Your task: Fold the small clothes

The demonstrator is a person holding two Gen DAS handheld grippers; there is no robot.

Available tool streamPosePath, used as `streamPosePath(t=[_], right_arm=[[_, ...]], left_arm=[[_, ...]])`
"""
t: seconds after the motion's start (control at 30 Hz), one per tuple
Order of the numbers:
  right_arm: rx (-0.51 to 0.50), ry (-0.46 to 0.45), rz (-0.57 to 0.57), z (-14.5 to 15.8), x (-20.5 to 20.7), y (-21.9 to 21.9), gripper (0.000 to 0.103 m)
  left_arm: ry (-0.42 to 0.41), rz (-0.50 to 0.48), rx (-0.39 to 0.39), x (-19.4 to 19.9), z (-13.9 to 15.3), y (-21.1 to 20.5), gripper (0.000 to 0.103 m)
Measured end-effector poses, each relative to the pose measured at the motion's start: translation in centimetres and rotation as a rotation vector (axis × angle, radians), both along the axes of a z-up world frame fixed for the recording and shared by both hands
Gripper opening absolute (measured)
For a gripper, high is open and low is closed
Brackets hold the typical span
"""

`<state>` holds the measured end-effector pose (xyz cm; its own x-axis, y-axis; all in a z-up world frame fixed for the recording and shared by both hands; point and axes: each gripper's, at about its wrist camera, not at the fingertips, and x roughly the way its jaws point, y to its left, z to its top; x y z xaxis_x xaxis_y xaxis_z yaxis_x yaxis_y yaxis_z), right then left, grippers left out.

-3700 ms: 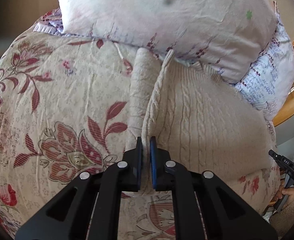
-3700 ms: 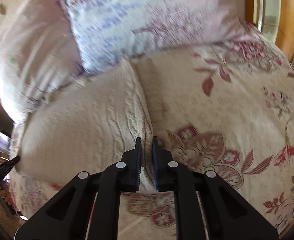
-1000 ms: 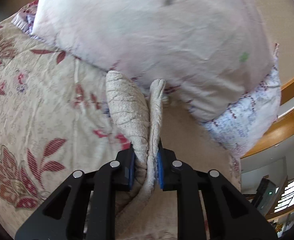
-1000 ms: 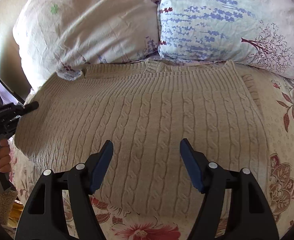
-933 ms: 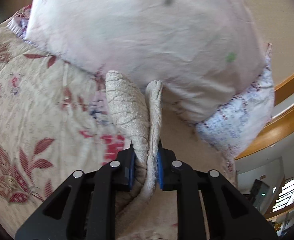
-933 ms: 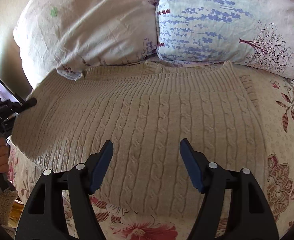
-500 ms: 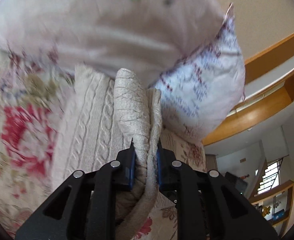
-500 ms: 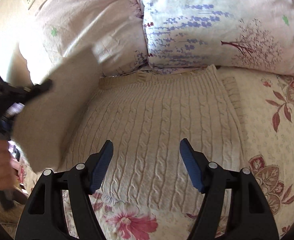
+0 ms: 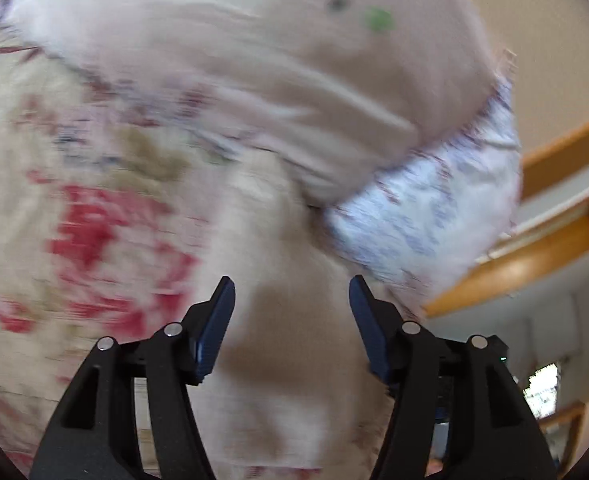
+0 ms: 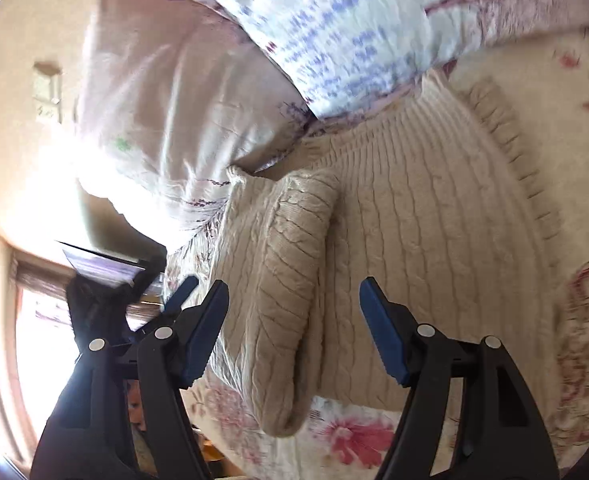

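A beige cable-knit sweater [image 10: 422, 248] lies flat on the flowered bedspread [image 10: 574, 152], its neck toward the pillows. Its left sleeve [image 10: 290, 264] is folded in over the body. My right gripper [image 10: 294, 304] is open and empty, held above the folded sleeve. My left gripper [image 9: 290, 304] is open and empty; its view is blurred and shows the pale sweater [image 9: 278, 280] below it. The left gripper also shows in the right wrist view [image 10: 174, 296], at the sweater's left edge.
Two pillows lie at the head of the bed: a pale pink one [image 10: 166, 96] and a white one with purple print [image 10: 334, 28]. A wooden bed frame [image 9: 534, 256] shows at the right in the left wrist view. A window [image 10: 42, 320] is at the left.
My left gripper carried the sleeve over the sweater body, opened and let it go. The sleeve now lies folded on the body. My right gripper stayed open and swung left.
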<state>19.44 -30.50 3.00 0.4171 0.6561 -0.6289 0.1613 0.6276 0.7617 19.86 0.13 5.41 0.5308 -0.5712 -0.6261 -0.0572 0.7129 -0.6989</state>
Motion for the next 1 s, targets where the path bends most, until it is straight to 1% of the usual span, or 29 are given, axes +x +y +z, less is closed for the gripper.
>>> streamPosePath(t=[0.03, 0.07, 0.1, 0.23, 0.3, 0.33, 0.37, 0.43, 0.53, 0.6, 0.67, 0.7, 0.73, 0.8, 0.87, 1.0], right_arm=[[0.021, 0.025, 0.000, -0.5, 0.4, 0.2, 0.069], [0.033, 0.037, 0.001, -0.9, 0.8, 0.3, 0.069], [0.050, 0.056, 0.007, -1.4, 1.2, 0.7, 0.066], [0.056, 0.109, 0.041, -2.8, 1.9, 2.2, 0.062], [0.051, 0.118, 0.054, -3.2, 1.9, 2.8, 0.062], [0.050, 0.115, 0.056, -3.2, 2.0, 2.9, 0.058], [0.062, 0.110, 0.062, -3.3, 2.1, 3.1, 0.056], [0.091, 0.111, 0.072, -3.5, 2.1, 3.3, 0.048], [0.106, 0.120, 0.094, -4.1, 2.1, 4.0, 0.047], [0.120, 0.122, 0.082, -4.6, 2.1, 4.3, 0.046], [0.136, 0.117, 0.047, -4.9, 2.3, 4.2, 0.032], [0.129, 0.114, 0.036, -5.1, 2.5, 4.2, 0.022], [0.119, 0.107, 0.028, -5.0, 2.6, 4.3, 0.020], [0.059, 0.066, 0.031, -4.2, 2.7, 4.7, 0.019], [-0.036, 0.013, 0.059, -2.4, 3.1, 5.4, 0.018], [-0.173, -0.068, 0.114, 1.0, 4.2, 6.2, 0.017]], left_arm=[[0.028, 0.017, 0.028, -0.1, -0.6, 0.8, 0.060], [0.049, 0.021, 0.040, -0.3, -1.2, 1.3, 0.060], [0.062, 0.018, 0.043, -0.3, -1.5, 1.7, 0.060], [0.116, -0.027, 0.070, -1.0, -3.7, 1.9, 0.063], [0.120, -0.030, 0.059, -1.0, -4.1, 1.7, 0.065], [0.125, -0.030, 0.044, -1.0, -4.3, 1.7, 0.065], [0.130, -0.030, 0.030, -1.0, -4.5, 1.5, 0.065], [0.146, -0.031, 0.000, -1.1, -5.0, 1.4, 0.065], [0.159, -0.030, -0.031, -1.3, -5.7, 1.1, 0.065], [0.165, -0.035, -0.047, -1.6, -6.0, 1.0, 0.065], [0.155, -0.048, -0.016, -1.7, -5.7, 0.4, 0.065], [0.155, -0.052, -0.013, -1.6, -5.6, 0.2, 0.065], [0.160, -0.057, -0.017, -1.5, -5.5, 0.1, 0.065], [0.161, -0.061, -0.018, -1.4, -5.2, 0.1, 0.068], [0.152, -0.067, -0.012, -1.5, -4.7, -0.1, 0.073], [0.134, -0.069, -0.033, -1.9, -4.2, -0.5, 0.075]])
